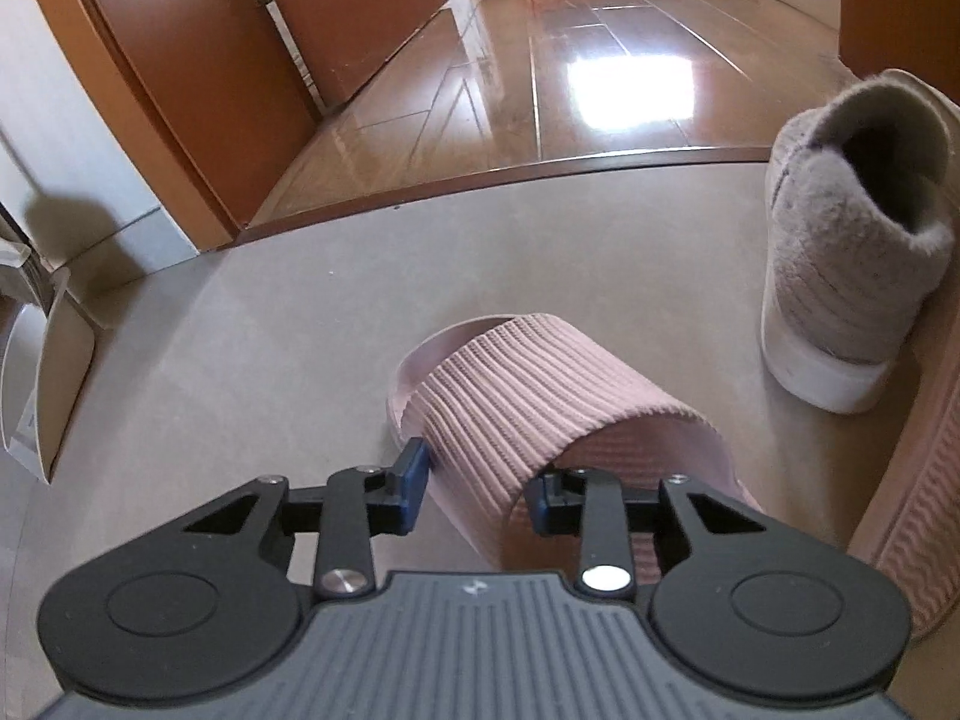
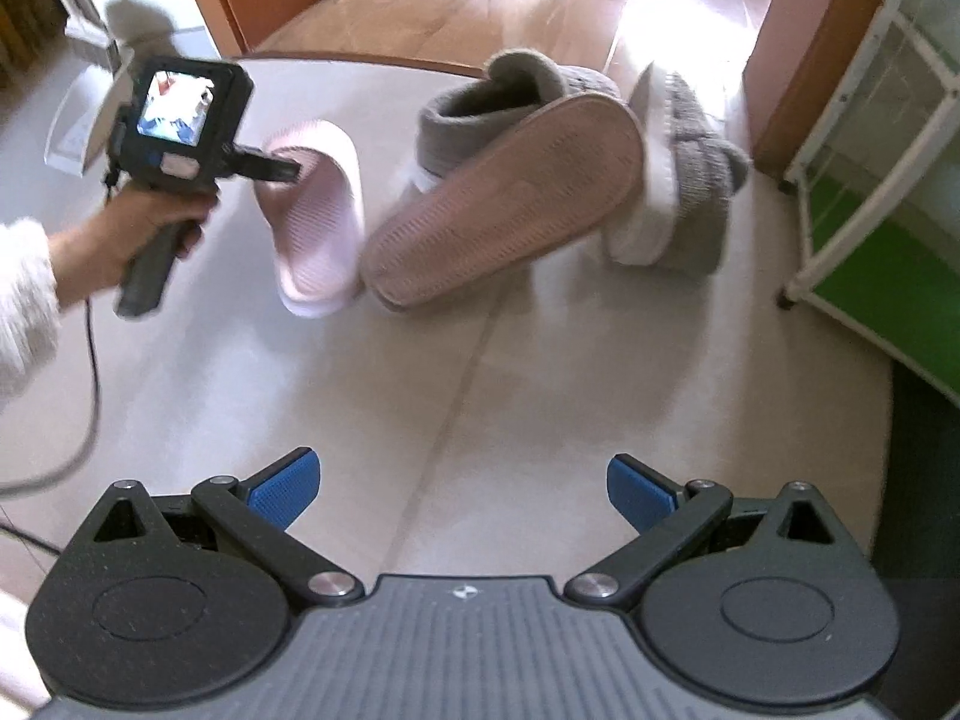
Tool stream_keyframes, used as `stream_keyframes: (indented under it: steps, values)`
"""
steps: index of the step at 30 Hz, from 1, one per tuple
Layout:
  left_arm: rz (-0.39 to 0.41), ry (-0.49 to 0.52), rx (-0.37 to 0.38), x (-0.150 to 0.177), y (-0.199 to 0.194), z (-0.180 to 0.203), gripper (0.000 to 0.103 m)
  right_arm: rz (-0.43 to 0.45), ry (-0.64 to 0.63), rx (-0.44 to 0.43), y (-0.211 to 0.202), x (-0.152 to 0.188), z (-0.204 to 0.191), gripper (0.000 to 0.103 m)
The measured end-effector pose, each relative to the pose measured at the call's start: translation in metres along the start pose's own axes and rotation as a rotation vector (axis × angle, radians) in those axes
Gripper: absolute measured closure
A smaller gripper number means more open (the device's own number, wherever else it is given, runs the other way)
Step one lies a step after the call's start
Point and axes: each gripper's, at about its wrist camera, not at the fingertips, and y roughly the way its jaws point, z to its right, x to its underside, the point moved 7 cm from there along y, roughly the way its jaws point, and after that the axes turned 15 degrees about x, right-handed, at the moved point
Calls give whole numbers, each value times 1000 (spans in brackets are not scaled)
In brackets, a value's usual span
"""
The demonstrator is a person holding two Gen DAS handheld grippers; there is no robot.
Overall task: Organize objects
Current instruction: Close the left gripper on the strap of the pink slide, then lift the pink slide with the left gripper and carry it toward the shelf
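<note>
My left gripper is shut on the ribbed strap of a pink slipper, one pad outside the strap and one inside. In the right wrist view that slipper hangs tilted in the left gripper above the floor. A second pink slipper lies sole up, leaning on a grey fleece slipper boot. Another grey boot lies on its side to the right. My right gripper is open and empty, well short of the shoes.
A cardboard box stands at the left. A brown threshold and wooden door lie ahead. A white-framed rack with green panels stands at the right. A cable trails from the left gripper.
</note>
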Motion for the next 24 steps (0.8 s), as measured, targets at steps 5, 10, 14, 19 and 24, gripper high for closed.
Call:
stream_keyframes:
  steps: [5,10,14,19,24]
  values:
    - [13,-26,-10,-1,-3,-6,81,48,3,-13,2,-13,-29,0]
    - [33,-58,-11,-3,-11,-19,89,80,-36,-12,2,-20,-48,0]
    - [44,-101,27,-2,-26,-29,92,82,-53,10,1,-16,-48,0]
    - [54,-74,26,-2,-51,-32,92,90,-58,57,-2,-12,-43,0]
    - [56,11,62,-4,-90,-13,92,110,-31,62,-17,-12,-38,0]
